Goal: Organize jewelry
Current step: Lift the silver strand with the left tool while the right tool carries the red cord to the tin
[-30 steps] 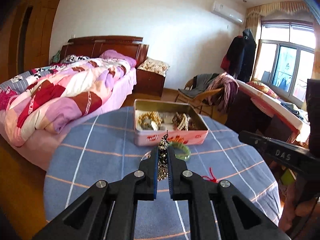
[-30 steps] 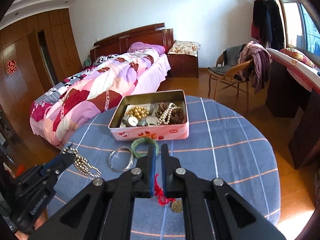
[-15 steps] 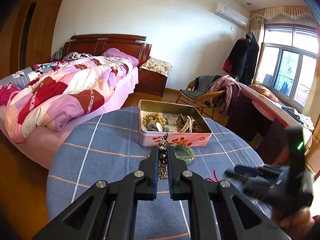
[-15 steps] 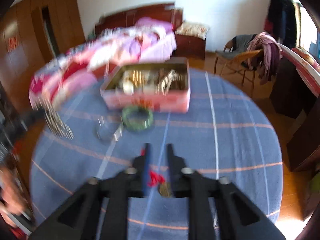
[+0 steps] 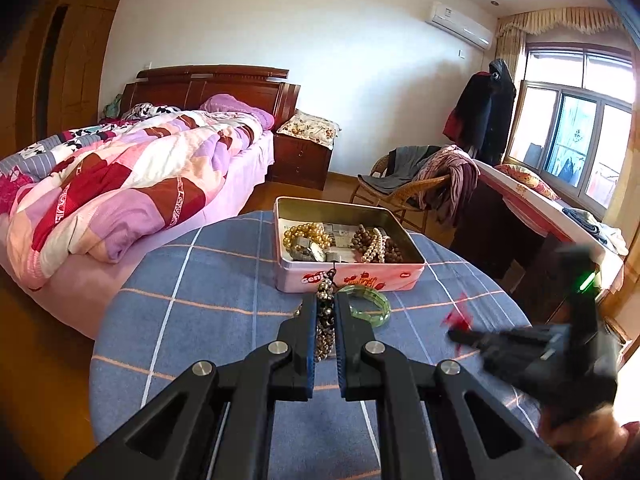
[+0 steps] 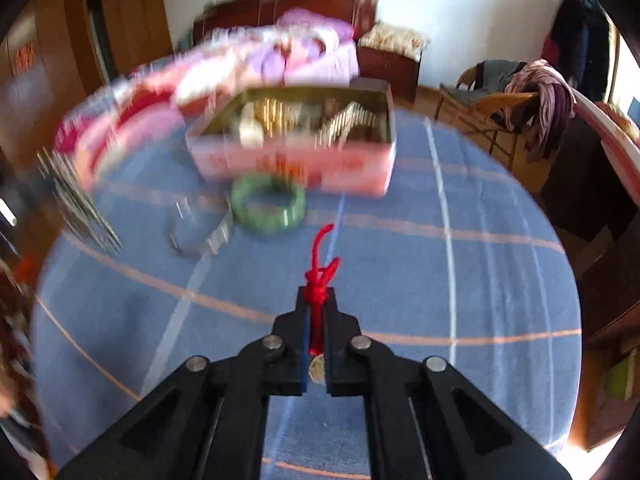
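Tin (image 5: 348,276): rigid, open, set beyond both fingertips.
Beaded necklace (image 5: 325,320): limp, slippery; clamped mid-strand by left gripper (image 5: 325,308).
Red cord charm (image 6: 319,280): light, soft; pinched at its knot by right gripper (image 6: 316,300).

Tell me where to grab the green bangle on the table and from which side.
Take the green bangle by its near rim, one finger inside the ring and one outside, coming down from above. It lies flat on the tablecloth, so its band offers no side to pinch, and its far rim sits close against the tin, leaving little room there.
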`<move>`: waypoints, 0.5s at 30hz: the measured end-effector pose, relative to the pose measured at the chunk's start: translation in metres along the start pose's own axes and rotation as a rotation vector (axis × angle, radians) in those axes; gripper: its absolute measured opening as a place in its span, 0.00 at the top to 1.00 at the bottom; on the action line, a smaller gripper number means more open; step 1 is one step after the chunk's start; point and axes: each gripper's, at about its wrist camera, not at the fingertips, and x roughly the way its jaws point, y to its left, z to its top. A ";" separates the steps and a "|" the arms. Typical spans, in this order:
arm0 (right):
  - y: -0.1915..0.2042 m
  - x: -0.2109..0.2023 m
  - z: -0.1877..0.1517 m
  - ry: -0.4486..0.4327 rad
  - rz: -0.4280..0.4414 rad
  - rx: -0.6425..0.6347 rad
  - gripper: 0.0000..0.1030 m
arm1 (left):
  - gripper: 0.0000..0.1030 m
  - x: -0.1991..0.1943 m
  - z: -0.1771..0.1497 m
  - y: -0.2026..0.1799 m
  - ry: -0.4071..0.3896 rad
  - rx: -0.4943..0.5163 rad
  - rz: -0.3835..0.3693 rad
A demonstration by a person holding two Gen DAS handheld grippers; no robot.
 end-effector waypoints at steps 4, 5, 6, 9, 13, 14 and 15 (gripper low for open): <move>-0.006 -0.034 0.031 -0.131 0.051 0.039 0.93 | 0.93 0.007 0.015 -0.002 -0.021 0.005 -0.032; -0.004 -0.040 0.039 -0.161 0.058 0.041 0.93 | 0.93 0.008 0.019 -0.002 -0.029 0.004 -0.040; -0.001 -0.042 0.047 -0.185 0.062 0.042 0.93 | 0.93 0.010 0.026 -0.003 -0.043 0.001 -0.061; 0.001 -0.049 0.073 -0.270 0.074 0.045 0.93 | 0.93 0.016 0.044 -0.005 -0.083 0.003 -0.104; 0.003 -0.028 0.097 -0.304 0.083 0.081 0.93 | 0.93 0.035 0.069 -0.012 -0.133 0.030 -0.122; 0.001 -0.020 0.101 -0.305 0.082 0.095 0.93 | 0.93 0.040 0.073 -0.013 -0.139 0.028 -0.132; 0.000 -0.014 0.103 -0.305 0.080 0.101 0.93 | 0.93 0.047 0.077 -0.012 -0.144 0.020 -0.149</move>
